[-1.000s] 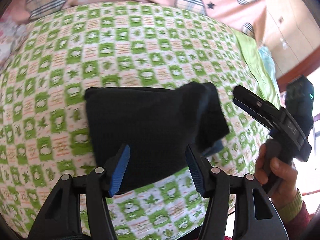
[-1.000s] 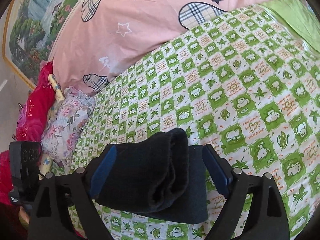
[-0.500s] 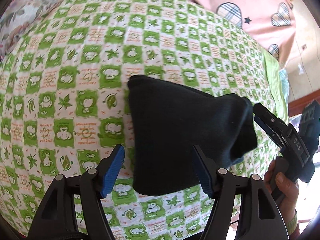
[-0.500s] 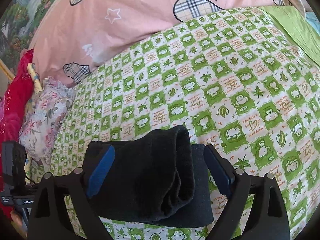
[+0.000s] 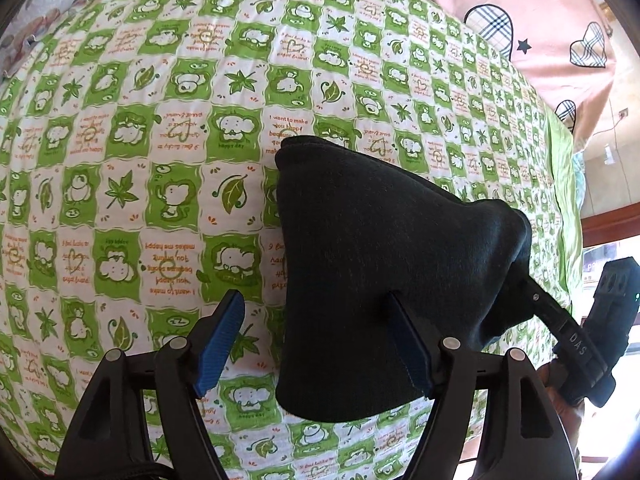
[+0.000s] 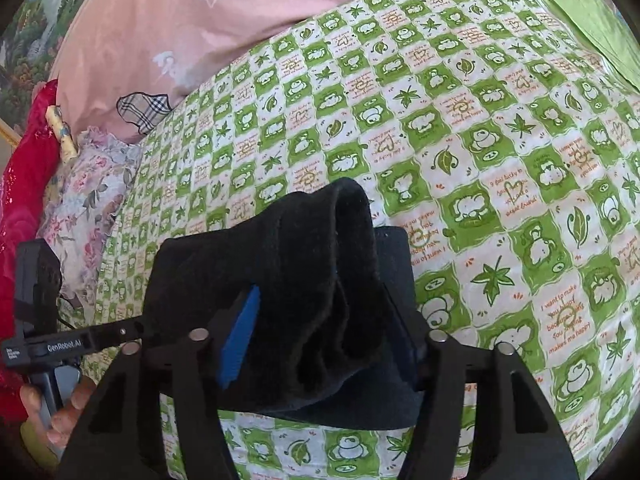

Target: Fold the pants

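your right gripper [image 6: 320, 344] has just been closing and clamps the folded pants [image 6: 304, 280] at lower centre to lift them off the bedspread [image 6: 500, 160]; your left gripper [image 5: 320, 344], still widening, straddles their edge ungripped.

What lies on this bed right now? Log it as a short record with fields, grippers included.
surface: green checked bed cover
pants: dark, folded into a thick bundle, lying on the cover
left gripper: open, jaws just been opening; pants edge between them, not pinched
right gripper: jaws just been closing, pads pressed on the bundle's thick fold
behind: pink quilt
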